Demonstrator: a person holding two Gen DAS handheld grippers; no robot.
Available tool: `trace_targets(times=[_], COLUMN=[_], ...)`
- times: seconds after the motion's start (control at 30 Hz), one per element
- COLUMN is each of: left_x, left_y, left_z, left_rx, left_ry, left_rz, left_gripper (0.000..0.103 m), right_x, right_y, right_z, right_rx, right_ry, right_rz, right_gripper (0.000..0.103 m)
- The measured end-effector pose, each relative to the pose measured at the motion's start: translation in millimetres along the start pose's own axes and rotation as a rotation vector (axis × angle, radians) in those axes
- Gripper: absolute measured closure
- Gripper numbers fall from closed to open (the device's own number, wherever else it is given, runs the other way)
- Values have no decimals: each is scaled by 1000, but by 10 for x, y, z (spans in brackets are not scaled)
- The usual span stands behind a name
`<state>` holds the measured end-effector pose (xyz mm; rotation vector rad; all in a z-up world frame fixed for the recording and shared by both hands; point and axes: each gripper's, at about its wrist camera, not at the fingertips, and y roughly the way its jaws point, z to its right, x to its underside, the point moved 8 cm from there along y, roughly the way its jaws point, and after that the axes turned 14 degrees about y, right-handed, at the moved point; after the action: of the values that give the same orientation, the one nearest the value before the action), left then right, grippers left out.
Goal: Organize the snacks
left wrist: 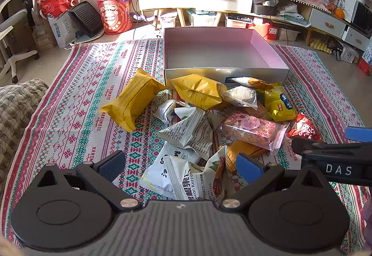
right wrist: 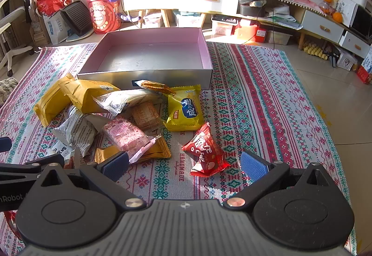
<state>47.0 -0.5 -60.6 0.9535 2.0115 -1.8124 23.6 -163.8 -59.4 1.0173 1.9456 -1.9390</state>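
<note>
The box (right wrist: 148, 58) sits bare inside, so by the look of it nothing has been sorted yet and the whole job is left. Every snack lies on the cloth (right wrist: 267, 98) in a loose heap just in front of the box's near wall: two mustard packs (left wrist: 134, 98) at the left of the heap, one leaning toward the box; a yellow pack (right wrist: 184, 108) near the box's right front corner; a pink cake (right wrist: 125, 136) in clear wrap further forward, resting on a gold pack (right wrist: 158, 151); white packs (left wrist: 188, 130) at the near left; and a red pack (right wrist: 205, 151) apart from the heap, farthest from the box on the right. The left gripper (left wrist: 181, 166) hovers over the white packs with its jaws spread wide and nothing between them. The right gripper (right wrist: 186, 165) is likewise wide and empty, the red pack lying just ahead between its fingers, so that seems the likely first pick. The heap overlaps heavily, so how many packs lie underneath cannot be counted. A small orange pack (right wrist: 154, 86) against the box wall is half covered, and a blue label on that wall is mostly hidden. The nearest white packs are cut off by the left gripper's body.
</note>
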Motion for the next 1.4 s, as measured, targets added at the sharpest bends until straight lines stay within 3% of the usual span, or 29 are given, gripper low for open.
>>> trace_targets(times=[0.4,0.63,0.73,0.97,1.07,1.13,1.3,1.4], left_x=[-8,-156,-199,-260,-270,-273,-304,-403], left_y=[-7,-89,-49,123,216,288,436,505], left_z=[1,-38,-66,-94,-102,-129,-211,-204], left_rx=[0,-16,47,291,335,346,404,403], left_ry=[0,92,115,145,159,158,111,139], left_rz=[1,54,29,-92,-120,-127,-96,-58], left_gripper=[0,0,0,1,2,4,11,12], right_x=[11,-120,-193,-362,-332,-296,-210,-170], right_y=[-6,-84,-115,-81,-10,35,148,240], right_z=[1,37,9,-70,-148,-196,-260,-318], right_rx=[-1,-6,-62,-238,-279,-295,-420,-451], right_ry=[-1,-26,-53,-75,-155,-199,-175,-171], right_rz=[-4,36,7,-137,-217,-245,-292,-341], right_gripper=[0,0,0,1,10,10,11,19])
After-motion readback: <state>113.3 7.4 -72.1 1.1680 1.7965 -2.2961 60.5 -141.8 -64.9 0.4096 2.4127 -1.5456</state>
